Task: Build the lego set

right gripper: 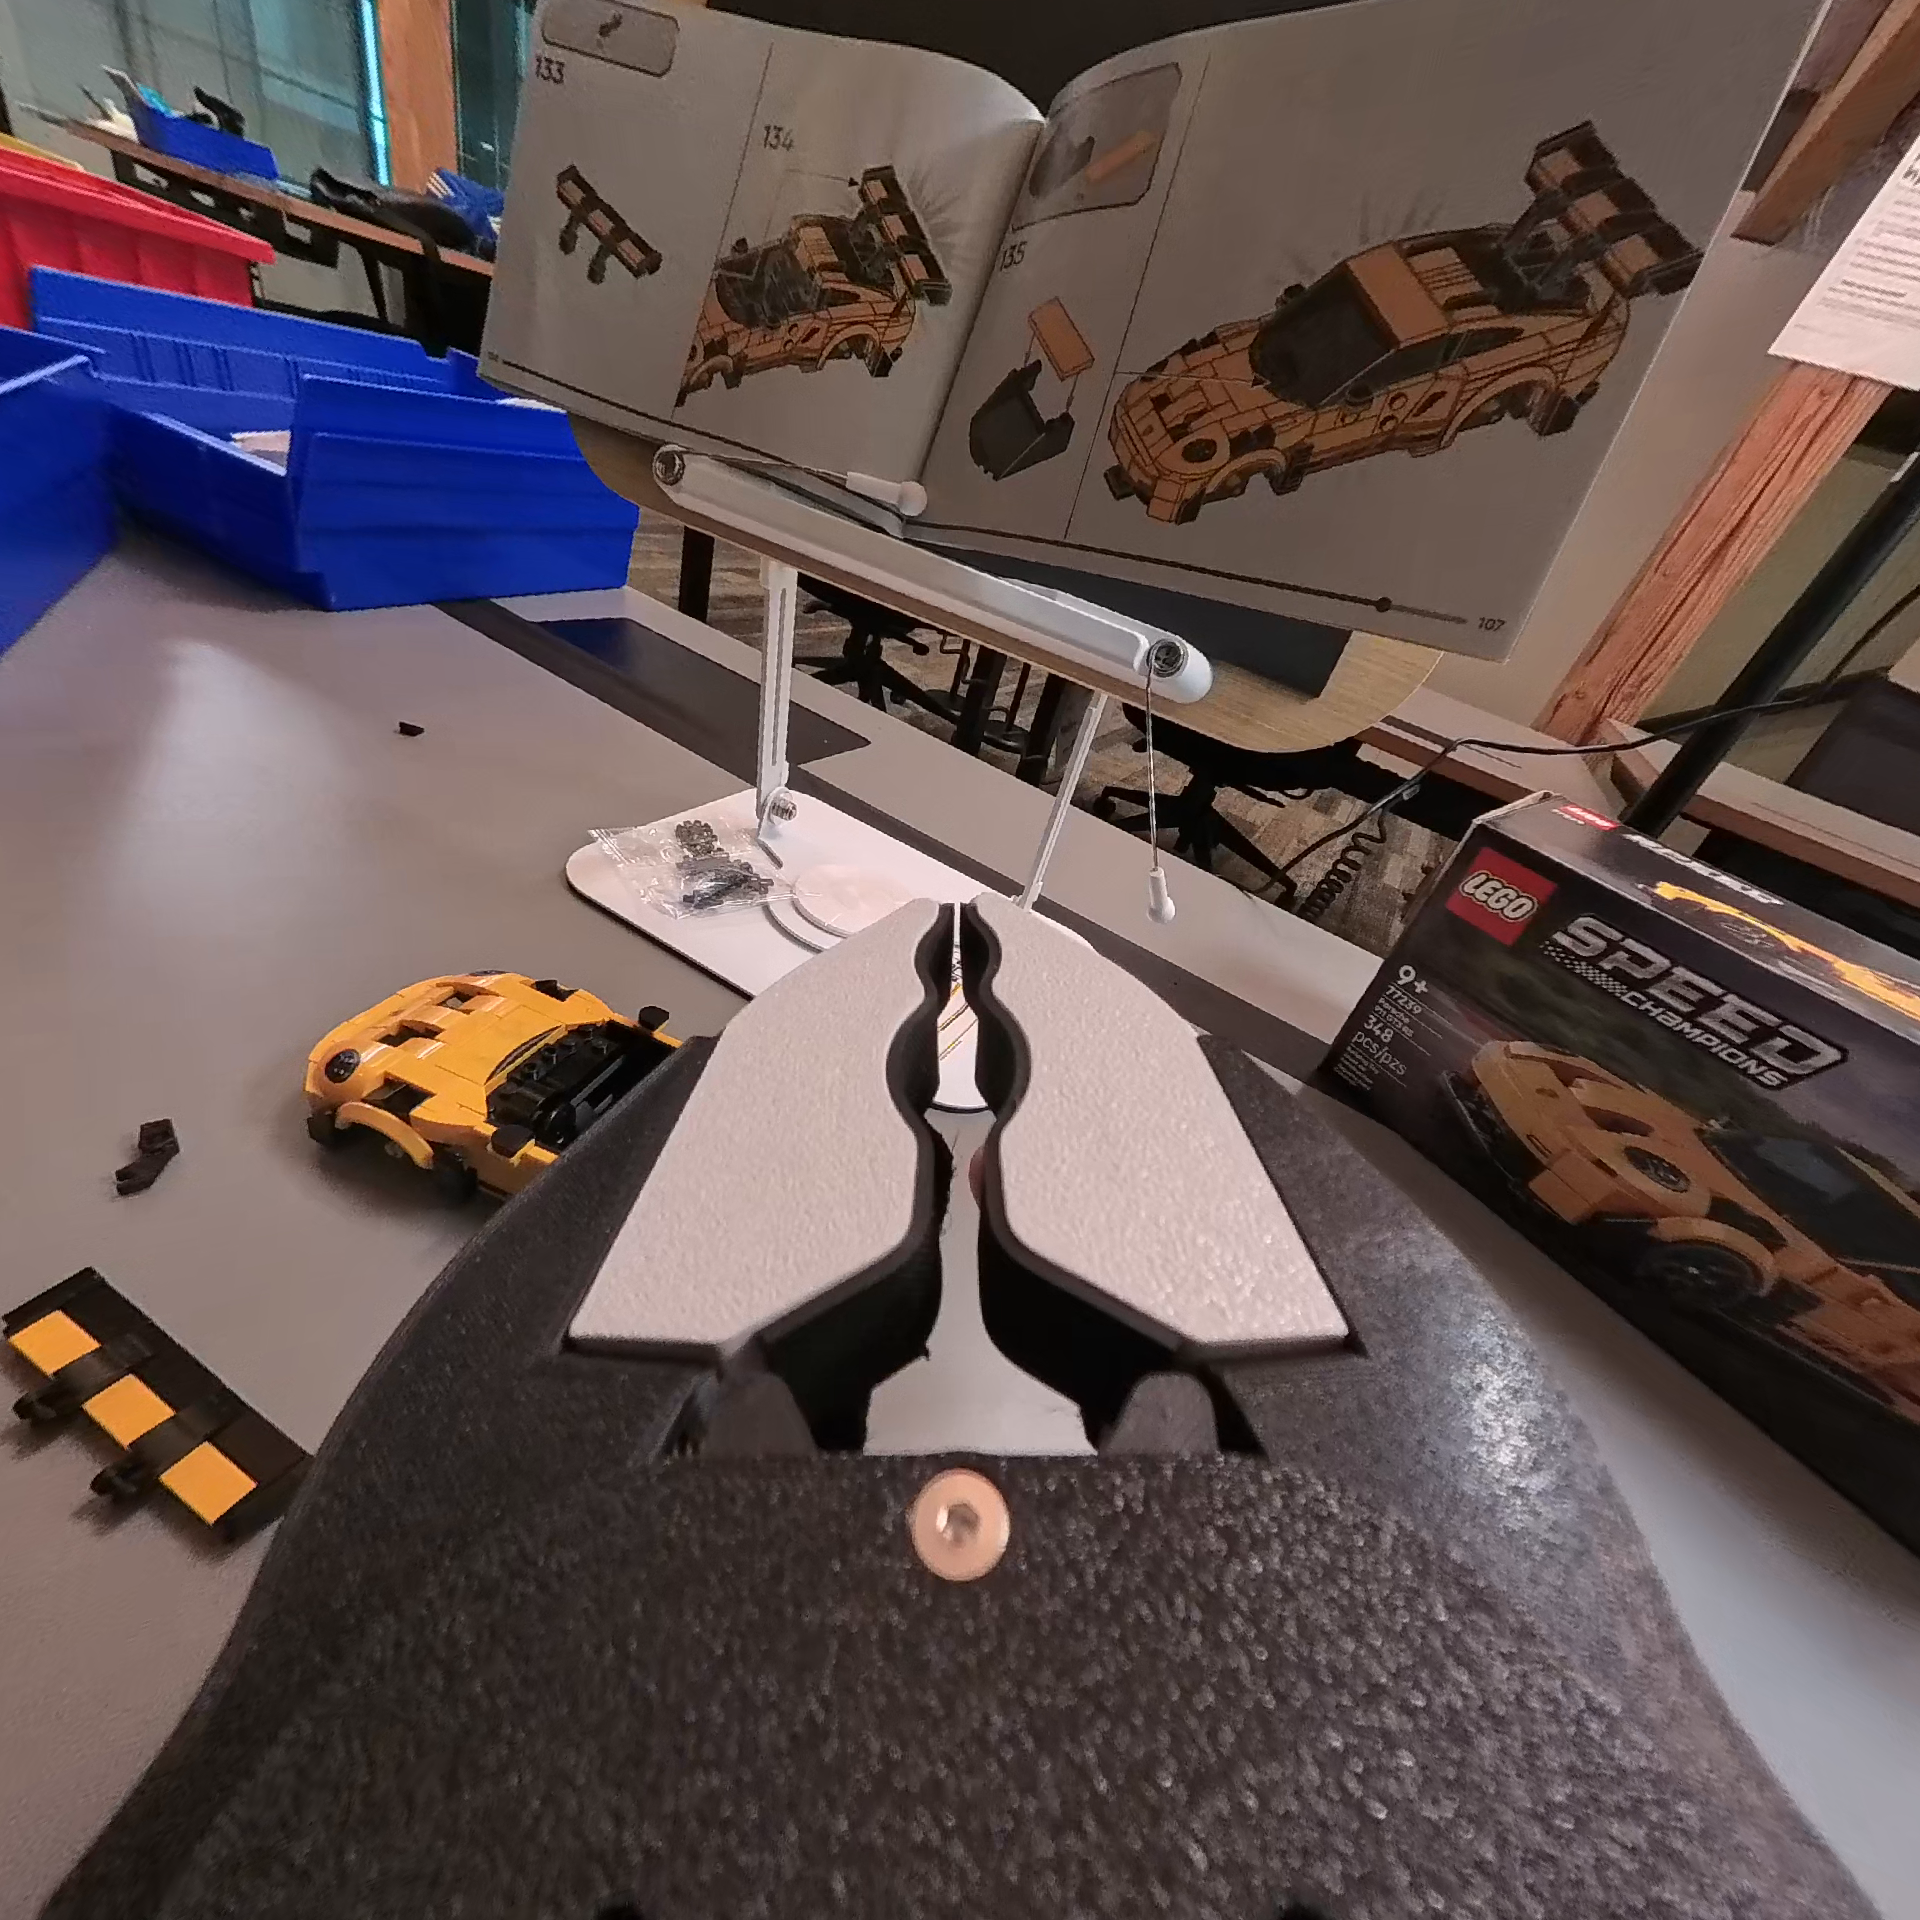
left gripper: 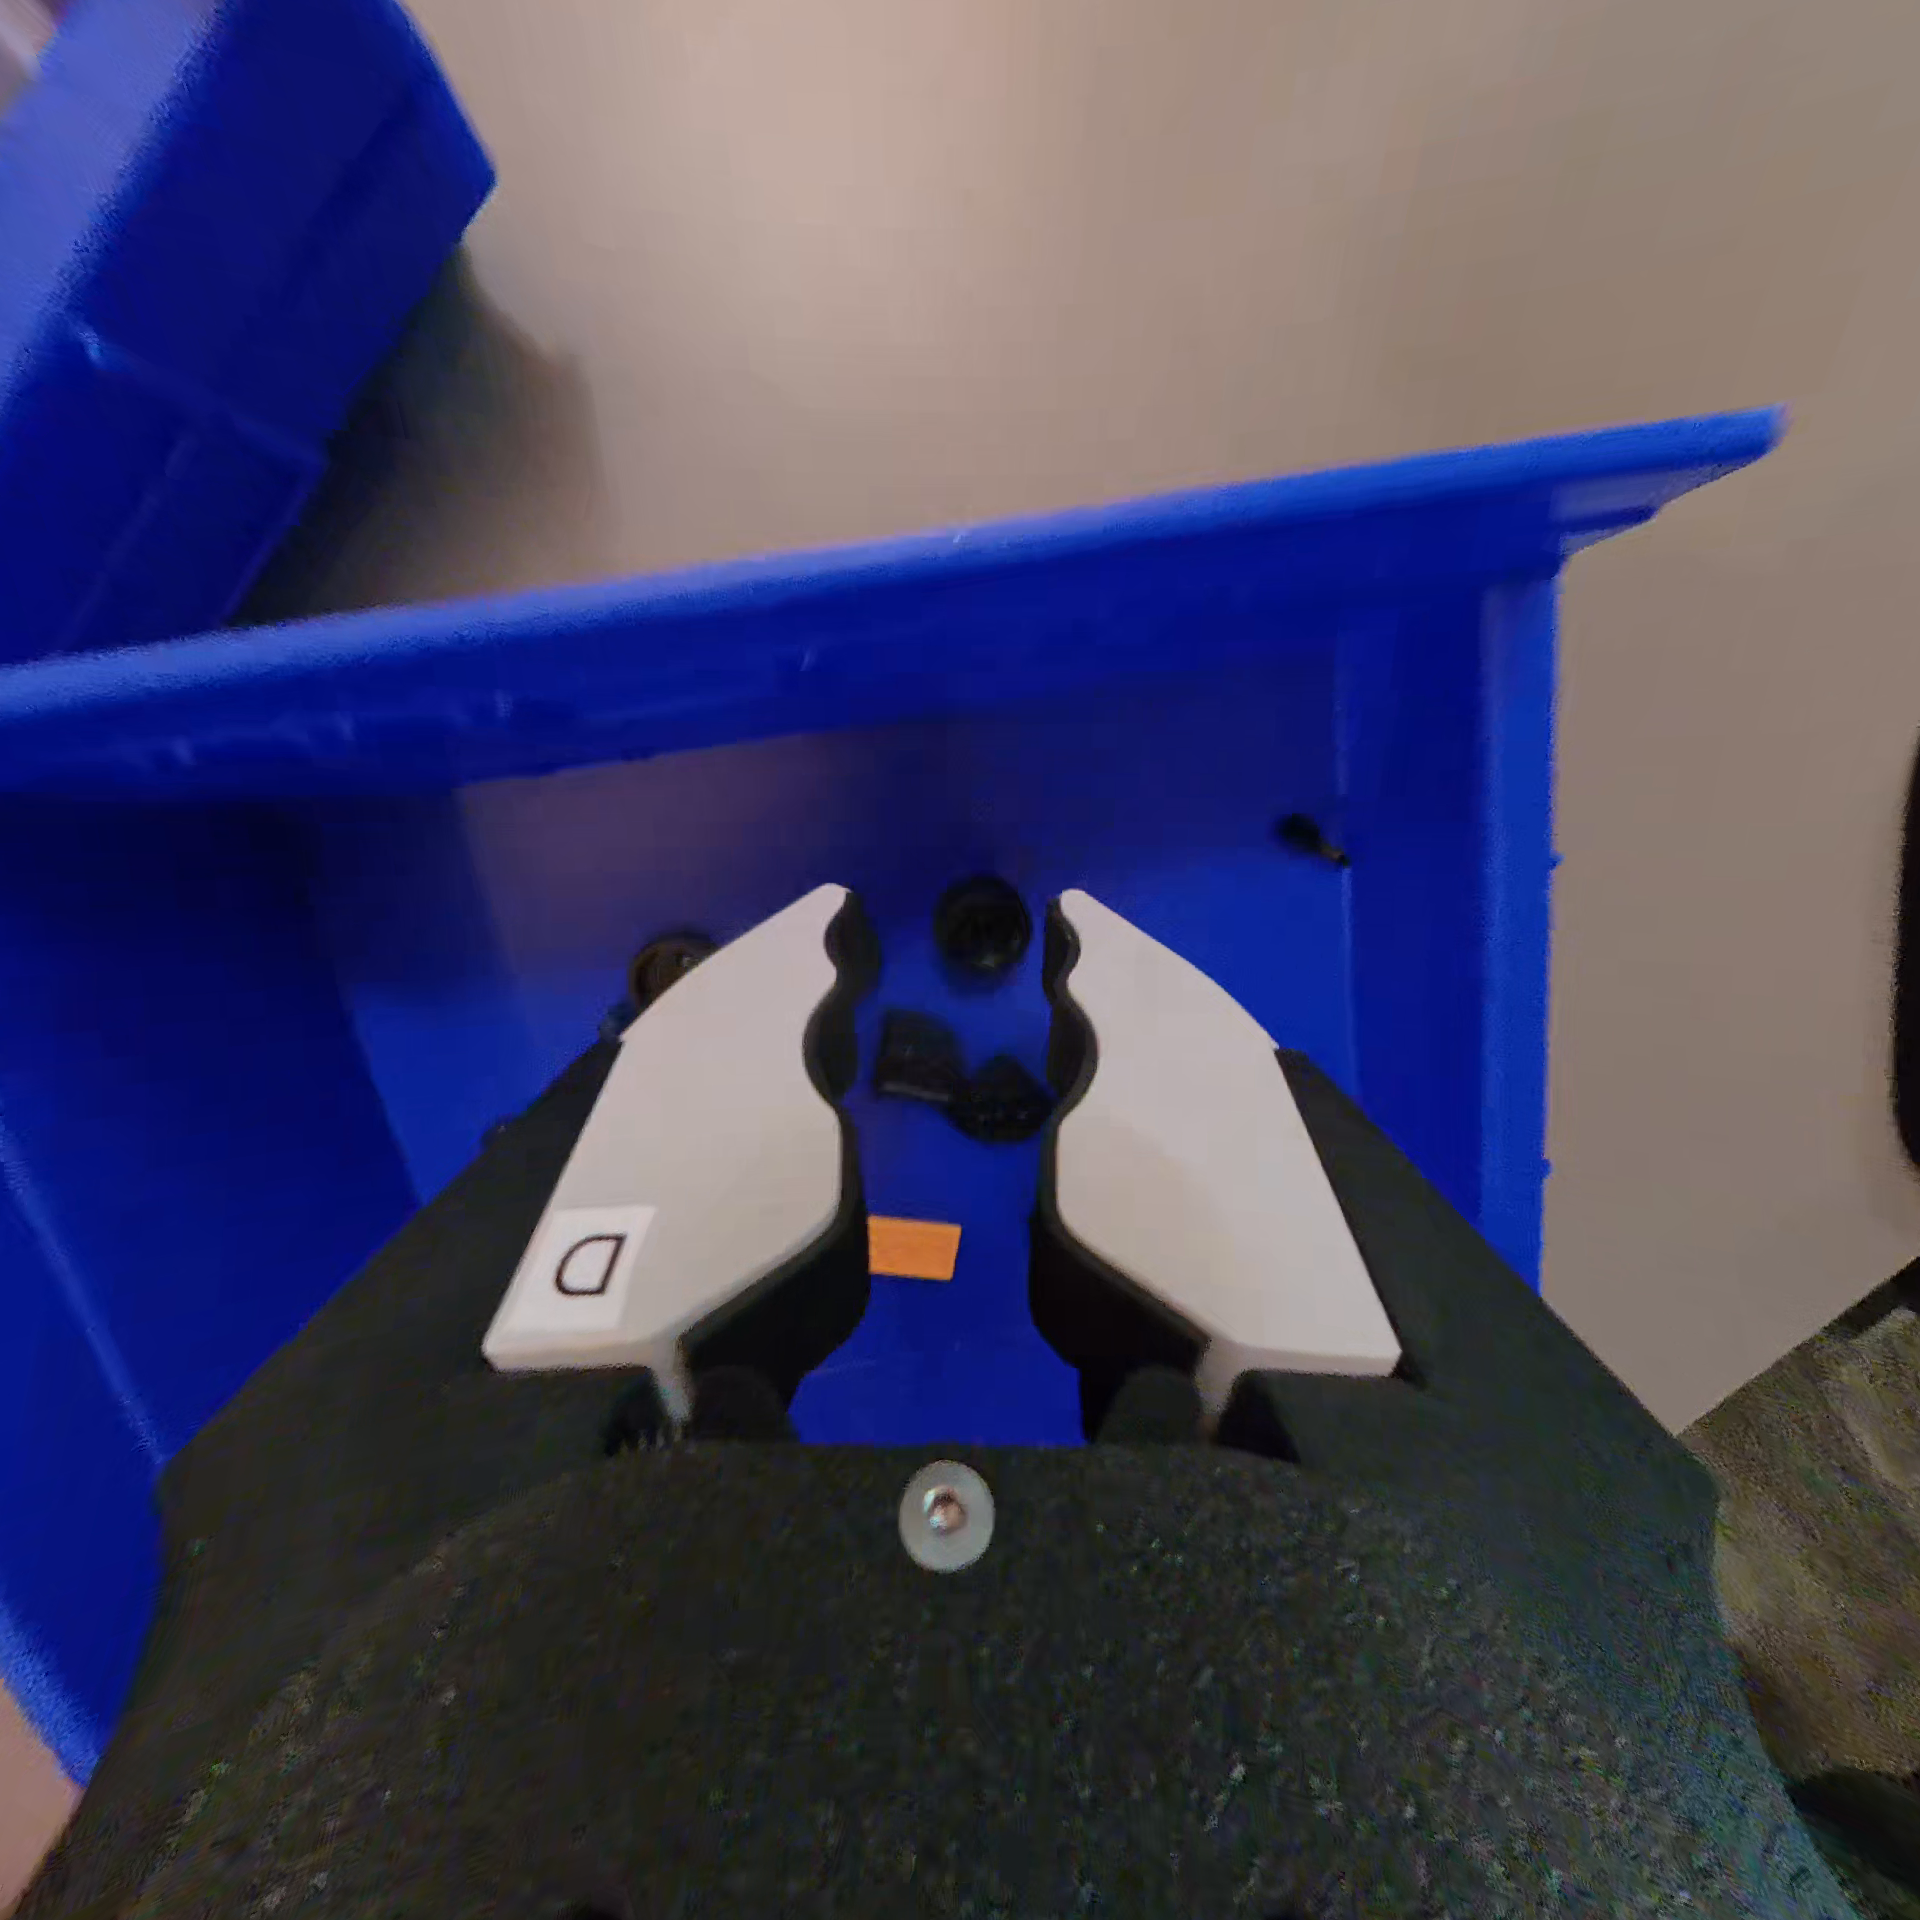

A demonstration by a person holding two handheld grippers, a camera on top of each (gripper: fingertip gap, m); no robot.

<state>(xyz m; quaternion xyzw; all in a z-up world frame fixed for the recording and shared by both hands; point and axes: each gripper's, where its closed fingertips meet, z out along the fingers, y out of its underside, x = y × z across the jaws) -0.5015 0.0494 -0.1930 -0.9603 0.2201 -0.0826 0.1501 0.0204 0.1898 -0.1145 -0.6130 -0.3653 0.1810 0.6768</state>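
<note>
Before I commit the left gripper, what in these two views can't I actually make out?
- Left wrist view: small black pieces in the blue bin are too small and dark to identify; another black piece is half hidden behind a finger.
- Right wrist view: the right gripper covers the rear of the yellow car; the striped spoiler runs off the left edge.

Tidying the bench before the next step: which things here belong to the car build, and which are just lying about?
Belongs to the build:
yellow car
striped wing piece
small black parts in the blue bin
instruction booklet

Just lying about:
set box
red bin
</note>
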